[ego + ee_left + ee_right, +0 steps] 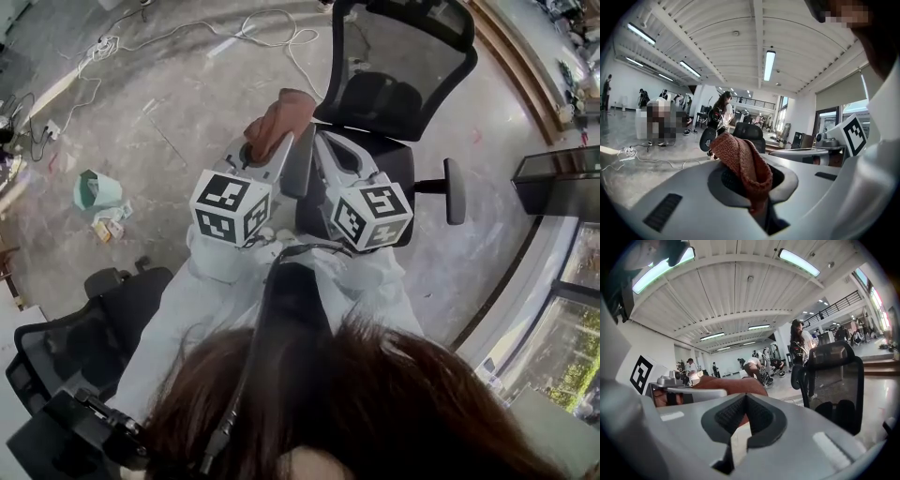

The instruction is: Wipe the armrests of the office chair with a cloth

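**A:** You had the rust-red cloth [284,114] pinched in your left gripper [272,155]. Its fingers [725,180] were clenched on a fold of it. The rest bunched up above the tips and flopped to one side.

**B:** Your right gripper [326,145] carried nothing. Its fingers [723,416] were pressed together at the tips, with only a thin pale gap showing lower down between them. In that gripper's own view the cloth [736,385] sat just beyond its tips, slightly to the left.

**A:** You held both grippers side by side, close together in front of your body, pointing at the office chair [394,84]. The chair's black seat was toward you and its mesh back was on the far side.

**B:** The cloth hung at the chair's left edge as you saw it, above the floor [169,112]. I couldn't tell from your head view whether it touched the chair.

**A:** One armrest [455,190] stuck out on the far right side of the seat, well apart from both grippers and the cloth. A dark padded strip [298,161] lay between your two grippers. It may have been the other armrest, but I couldn't be sure.

**B:** Off to your left, a second black chair [103,319] stood near you and a teal container [94,190] sat on the floor. White cables [187,37] trailed across the concrete beyond.
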Demonstrator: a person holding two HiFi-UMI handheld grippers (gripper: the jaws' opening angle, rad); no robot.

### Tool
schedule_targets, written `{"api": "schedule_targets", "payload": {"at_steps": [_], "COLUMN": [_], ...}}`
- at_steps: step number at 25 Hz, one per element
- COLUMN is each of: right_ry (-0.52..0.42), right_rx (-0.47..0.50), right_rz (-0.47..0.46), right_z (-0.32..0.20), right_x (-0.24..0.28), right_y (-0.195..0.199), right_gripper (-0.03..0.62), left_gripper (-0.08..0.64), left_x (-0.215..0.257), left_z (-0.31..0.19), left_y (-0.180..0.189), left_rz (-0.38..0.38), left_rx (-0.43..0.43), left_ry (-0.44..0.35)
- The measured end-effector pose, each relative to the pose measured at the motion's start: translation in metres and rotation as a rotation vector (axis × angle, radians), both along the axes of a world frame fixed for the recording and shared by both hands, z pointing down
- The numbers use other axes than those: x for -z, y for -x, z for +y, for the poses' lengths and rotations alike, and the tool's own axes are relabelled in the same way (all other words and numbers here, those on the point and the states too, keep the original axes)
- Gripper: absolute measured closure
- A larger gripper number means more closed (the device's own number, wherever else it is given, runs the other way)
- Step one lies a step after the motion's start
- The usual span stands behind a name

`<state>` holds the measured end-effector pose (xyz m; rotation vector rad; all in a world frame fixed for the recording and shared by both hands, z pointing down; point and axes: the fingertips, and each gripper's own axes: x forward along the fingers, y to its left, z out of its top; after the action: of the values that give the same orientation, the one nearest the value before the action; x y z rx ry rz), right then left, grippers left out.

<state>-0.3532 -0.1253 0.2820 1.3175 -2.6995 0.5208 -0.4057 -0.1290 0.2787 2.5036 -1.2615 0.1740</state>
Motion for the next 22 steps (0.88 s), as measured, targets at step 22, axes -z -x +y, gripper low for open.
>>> {"api": "schedule_targets", "payload": {"at_steps": [22], "right_ry": [-0.016], "right_rx": [-0.021], "right_rz": [-0.002], "right_z": [0.014], "right_x": [-0.002], "right_y": [-0.006], "right_gripper": [0.592], "left_gripper": [0.523], "left_x": [-0.006], "left_z": [0.014], "left_y": [-0.001], "left_rz": [-0.002], "left_rx": [-0.034], "left_ry": [0.016]}}
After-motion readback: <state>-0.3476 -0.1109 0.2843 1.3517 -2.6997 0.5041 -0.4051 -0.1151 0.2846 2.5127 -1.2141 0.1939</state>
